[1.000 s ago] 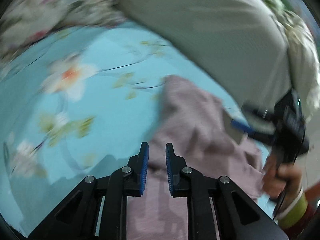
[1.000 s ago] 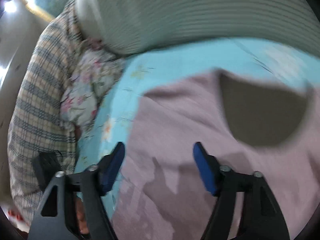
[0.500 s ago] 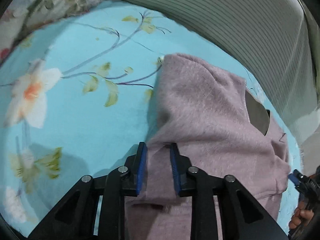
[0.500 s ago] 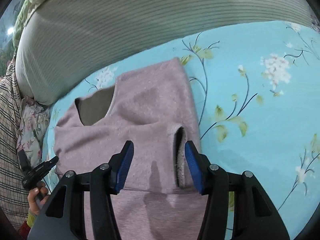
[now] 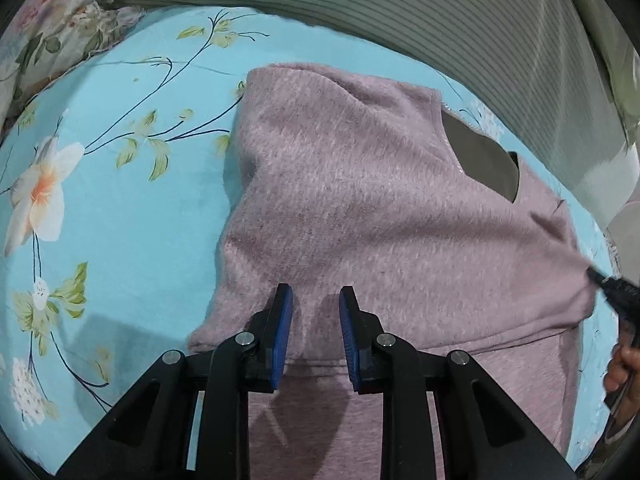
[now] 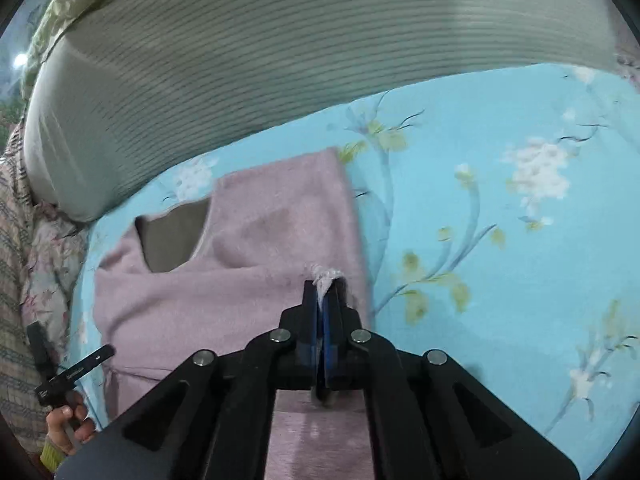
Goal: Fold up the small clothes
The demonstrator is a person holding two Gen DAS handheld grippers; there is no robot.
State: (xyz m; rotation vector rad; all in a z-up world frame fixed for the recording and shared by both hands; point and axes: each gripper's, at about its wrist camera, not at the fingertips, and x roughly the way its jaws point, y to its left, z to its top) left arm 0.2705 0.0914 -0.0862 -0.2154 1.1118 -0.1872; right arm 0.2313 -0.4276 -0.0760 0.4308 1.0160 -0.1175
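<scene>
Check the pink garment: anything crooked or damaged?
No damage visible. The fuzzy pink knit garment lies slightly rumpled on the blue floral sheet; the right hand-held gripper pinches its folded edge, bunching it.

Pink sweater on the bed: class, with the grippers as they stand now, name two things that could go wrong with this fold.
1. The right gripper pinches only a small tuft of the pink sweater; pulling may slip the fuzzy knit free.
2. The left gripper is open above the fabric, holding nothing, so a pull from one side could drag the sweater across the blue floral sheet and skew the fold.
</scene>
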